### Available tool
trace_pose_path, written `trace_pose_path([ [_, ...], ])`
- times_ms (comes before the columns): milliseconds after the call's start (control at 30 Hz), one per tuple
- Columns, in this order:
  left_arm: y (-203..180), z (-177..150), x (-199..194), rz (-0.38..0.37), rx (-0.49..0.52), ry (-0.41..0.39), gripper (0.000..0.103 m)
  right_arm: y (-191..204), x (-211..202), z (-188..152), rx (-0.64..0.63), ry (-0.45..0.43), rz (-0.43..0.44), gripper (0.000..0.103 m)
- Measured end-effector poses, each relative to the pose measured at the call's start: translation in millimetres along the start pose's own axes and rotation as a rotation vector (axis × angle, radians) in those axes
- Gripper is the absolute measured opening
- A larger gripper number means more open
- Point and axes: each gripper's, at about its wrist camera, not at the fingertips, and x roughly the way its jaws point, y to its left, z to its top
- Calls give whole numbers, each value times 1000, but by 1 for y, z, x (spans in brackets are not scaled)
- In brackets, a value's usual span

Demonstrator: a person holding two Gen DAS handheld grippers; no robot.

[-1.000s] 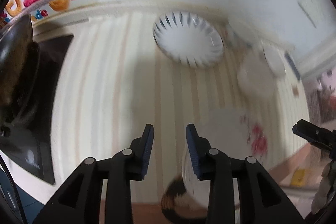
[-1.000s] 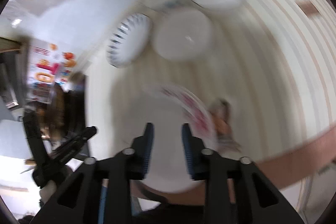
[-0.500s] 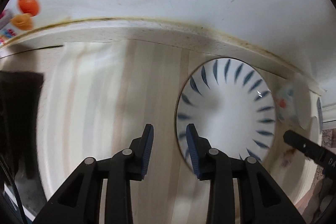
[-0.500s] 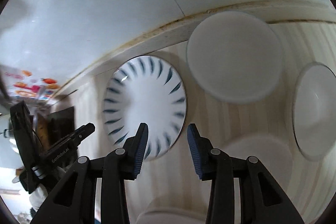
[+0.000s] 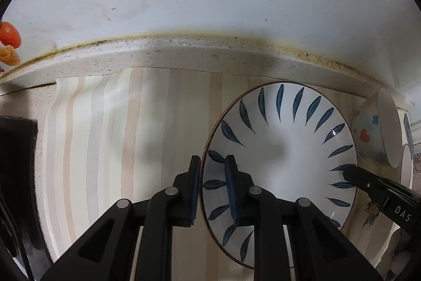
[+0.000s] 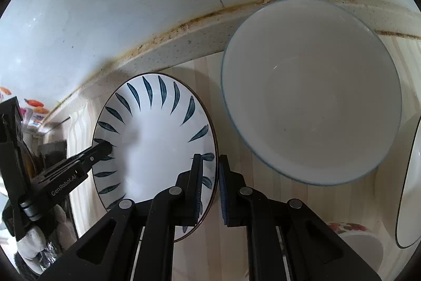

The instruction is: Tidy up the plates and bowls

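Both grippers clamped on the leaf-pattern plate, none of the sorting visibly done yet.

The left gripper (image 5: 211,188) had its fingers pinched together on the plate's (image 5: 289,149) left rim, and the right gripper (image 6: 210,188) gripped the opposite rim the same way, one finger inside and one outside. The plate lay flat at the worktop's (image 5: 158,123) back edge, just beside the large white bowl (image 6: 313,96). A small flowered bowl (image 5: 368,133), a cup with a red pattern (image 6: 352,231) and another white plate (image 6: 410,202) lay scattered, unstacked, so nearly all of the organizing appeared left. A second earlier both grippers were further from the back edge with fingers apart; half a second earlier they straddled the rims, still unclosed.
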Motion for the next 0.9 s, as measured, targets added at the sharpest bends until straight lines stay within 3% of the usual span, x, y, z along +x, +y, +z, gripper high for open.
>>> trace_pose_path([
  [233, -4, -23, -50, -13, 6, -54, 16, 13, -31, -10, -42, -45, 4, 13],
  [467, -13, -58, -131, -50, 23, -130, 16, 18, -97, -43, -64, -101, 56, 13],
  [633, -27, -92, -180, -71, 56, -164, 16, 17, -145, -88, -69, -133, 80, 13],
  [900, -53, -169, -195, -115, 93, -132, 16, -2, -194, -173, -40, -155, 76, 13],
])
